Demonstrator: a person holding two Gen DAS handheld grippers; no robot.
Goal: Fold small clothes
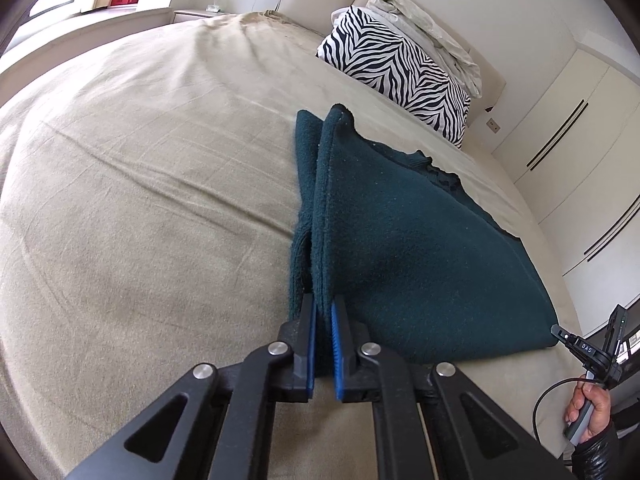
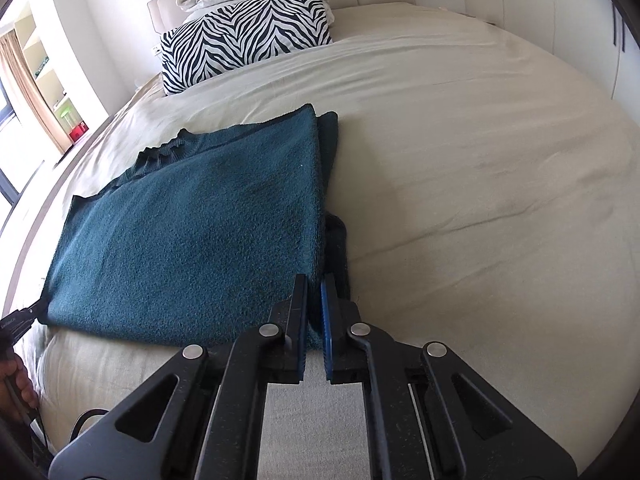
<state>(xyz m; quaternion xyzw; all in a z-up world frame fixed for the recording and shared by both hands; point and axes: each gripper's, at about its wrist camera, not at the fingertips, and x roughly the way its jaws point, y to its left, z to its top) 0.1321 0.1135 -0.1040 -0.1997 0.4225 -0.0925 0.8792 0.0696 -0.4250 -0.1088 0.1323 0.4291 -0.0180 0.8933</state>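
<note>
Bedroom, beige bed (image 1: pixel 140 168). Near edge: left gripper (image 1: pixel 324 312) and right gripper (image 2: pixel 314 288) each clenched on a near corner of the teal garment (image 2: pixel 192 232), which lies flat, seemingly folded once; further folds likely remain. Far: zebra pillow (image 2: pixel 244 36).
</note>
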